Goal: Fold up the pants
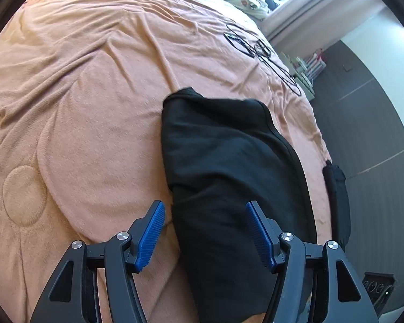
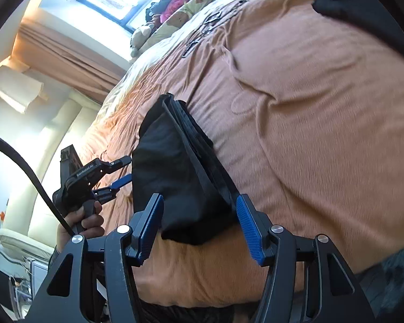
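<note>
I see pants [image 1: 229, 167] folded on the bed [image 1: 80, 94] | my left gripper [image 1: 204, 231] angled down, jaws spread; right gripper [image 2: 199, 226] jaws spread, gripping nothing

A: Grippers' look?
B: Left gripper [image 1: 205, 235] & right gripper [image 2: 199, 228]: black angular arms, ribbed blue pads [image 2: 249, 231], silver round screws [image 1: 123, 235].
A: Markings, cables?
B: White "GenRobot.AI" lettering on left body; black cable [image 2: 27, 172] beside hand [image 2: 80, 224].
</note>
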### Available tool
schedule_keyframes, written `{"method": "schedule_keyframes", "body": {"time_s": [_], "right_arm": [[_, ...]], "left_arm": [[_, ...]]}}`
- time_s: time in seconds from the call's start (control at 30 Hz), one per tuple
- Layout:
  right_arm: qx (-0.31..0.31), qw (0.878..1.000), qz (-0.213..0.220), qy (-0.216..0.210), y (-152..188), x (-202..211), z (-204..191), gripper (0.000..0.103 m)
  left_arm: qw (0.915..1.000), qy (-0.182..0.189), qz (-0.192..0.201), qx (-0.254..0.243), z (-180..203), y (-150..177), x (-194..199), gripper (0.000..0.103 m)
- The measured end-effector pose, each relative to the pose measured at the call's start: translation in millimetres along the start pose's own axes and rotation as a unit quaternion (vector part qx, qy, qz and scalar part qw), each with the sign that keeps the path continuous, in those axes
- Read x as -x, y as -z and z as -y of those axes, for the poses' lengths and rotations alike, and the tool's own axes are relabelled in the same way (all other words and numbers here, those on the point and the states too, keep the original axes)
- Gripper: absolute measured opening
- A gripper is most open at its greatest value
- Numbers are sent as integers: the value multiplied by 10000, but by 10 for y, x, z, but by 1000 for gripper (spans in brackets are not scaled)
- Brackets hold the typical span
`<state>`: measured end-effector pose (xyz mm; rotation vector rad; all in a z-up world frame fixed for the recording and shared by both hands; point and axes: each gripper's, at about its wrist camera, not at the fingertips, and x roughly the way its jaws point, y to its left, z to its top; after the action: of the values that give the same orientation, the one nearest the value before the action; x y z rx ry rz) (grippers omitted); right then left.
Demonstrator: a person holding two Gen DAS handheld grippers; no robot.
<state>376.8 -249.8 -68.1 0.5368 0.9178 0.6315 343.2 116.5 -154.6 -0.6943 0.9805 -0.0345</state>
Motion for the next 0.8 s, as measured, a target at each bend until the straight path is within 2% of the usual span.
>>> {"method": "schedule_keyframes", "body": {"time_s": [0.13,0.3,0.47,0.67,0.8], "right_arm": [[254,9996,-73,109,-132,-88,-120,55],[478,9986,-172,177,-323,-256,-269,55],[606,9973,-318,280,-471,-525,-380,55],[700,9951,-554,429,-578,-863,-424,55],[654,9934,-718,605,-612,-1058,-385,55]], "left_arm": [[9998,-56,171,-63,-32,-132,-8,63],[9996,-133,177,-150,-55,-354,-130,36],[9993,-222,174,-242,-51,-571,-274,34],[9988,-376,79,-314,-98,-776,-463,24],[9983,-449,66,-357,-134,-908,-558,23]]}}
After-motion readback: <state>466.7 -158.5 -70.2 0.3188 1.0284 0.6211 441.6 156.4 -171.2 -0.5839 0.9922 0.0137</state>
